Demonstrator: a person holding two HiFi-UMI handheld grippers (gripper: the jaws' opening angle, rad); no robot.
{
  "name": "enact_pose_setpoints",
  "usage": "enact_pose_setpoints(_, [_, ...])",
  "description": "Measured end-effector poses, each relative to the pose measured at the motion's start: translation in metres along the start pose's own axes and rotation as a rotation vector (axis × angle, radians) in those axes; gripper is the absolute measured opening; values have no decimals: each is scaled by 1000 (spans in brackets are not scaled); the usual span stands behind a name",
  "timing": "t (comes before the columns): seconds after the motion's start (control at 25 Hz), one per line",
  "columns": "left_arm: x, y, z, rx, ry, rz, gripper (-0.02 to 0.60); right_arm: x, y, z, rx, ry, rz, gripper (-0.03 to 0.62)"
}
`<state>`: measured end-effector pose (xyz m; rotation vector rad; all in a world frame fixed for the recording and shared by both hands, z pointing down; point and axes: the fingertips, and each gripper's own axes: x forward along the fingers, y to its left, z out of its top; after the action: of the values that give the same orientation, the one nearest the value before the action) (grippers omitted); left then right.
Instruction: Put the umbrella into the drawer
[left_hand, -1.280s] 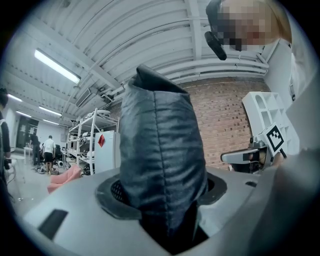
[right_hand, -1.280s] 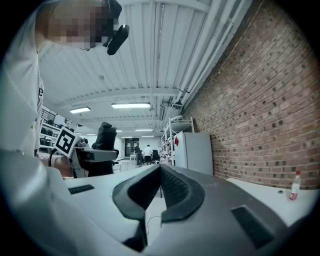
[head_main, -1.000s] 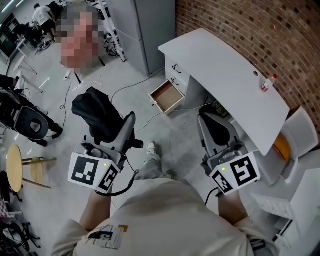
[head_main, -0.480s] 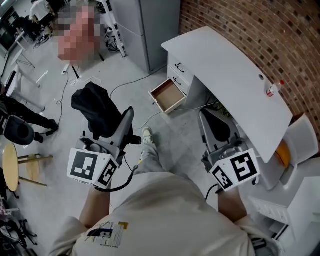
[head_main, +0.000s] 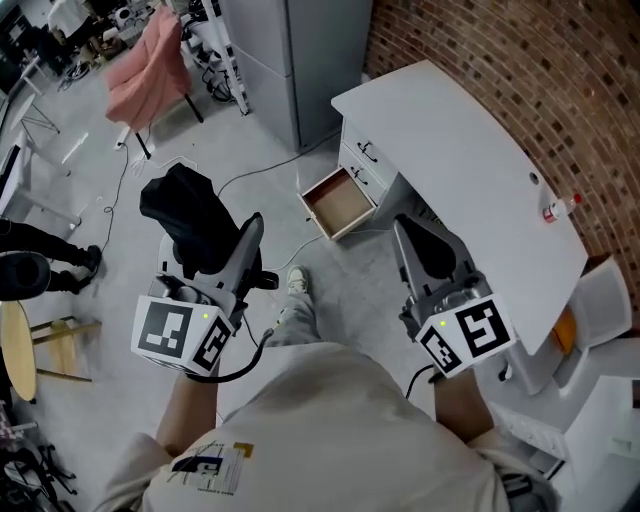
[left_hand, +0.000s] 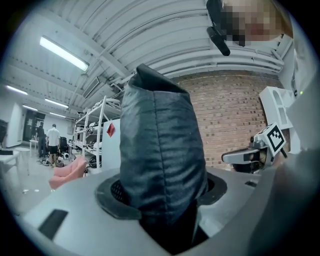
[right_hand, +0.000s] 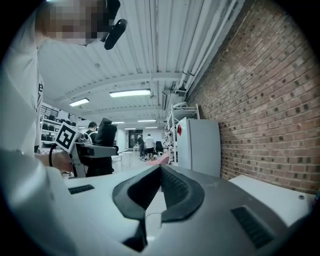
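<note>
My left gripper (head_main: 226, 243) is shut on a black folded umbrella (head_main: 188, 220), which stands up from between the jaws and fills the middle of the left gripper view as dark fabric (left_hand: 161, 160). My right gripper (head_main: 426, 246) is held level at the right, shut with nothing between its pads (right_hand: 172, 192). The open wooden drawer (head_main: 340, 201) sticks out of the white desk (head_main: 470, 165) low above the floor, ahead of and between both grippers. Nothing lies in it.
A grey cabinet (head_main: 290, 60) stands behind the drawer, with a brick wall (head_main: 540, 60) to the right. A small bottle (head_main: 560, 208) sits on the desk. A cable (head_main: 250, 180) trails over the floor. A pink cloth (head_main: 150, 60) hangs far left. My shoe (head_main: 297, 282) is below the drawer.
Both grippers have travelled forward with me, so the desk and the open drawer sit a little nearer in view. The umbrella stays gripped in the left gripper.
</note>
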<state>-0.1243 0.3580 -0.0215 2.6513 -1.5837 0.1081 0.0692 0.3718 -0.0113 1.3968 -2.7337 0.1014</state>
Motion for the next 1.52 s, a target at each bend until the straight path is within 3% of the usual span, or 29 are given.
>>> enact_pose_setpoints(0.36, [88, 91, 0, -6, 48, -14, 285, 113, -41, 6, 6, 61, -30, 8])
enact_pose_setpoints(0.72, [176, 161, -15, 62, 126, -73, 285, 207, -80, -2, 17, 111, -83, 8])
enact_pose_setpoints(1.04, [256, 188, -45, 136, 209, -181, 284, 267, -106, -24, -33, 183, -100, 8])
enact_pose_setpoints(1.52, [358, 181, -127, 232, 317, -310, 282, 309, -165, -98, 92, 282, -136, 8])
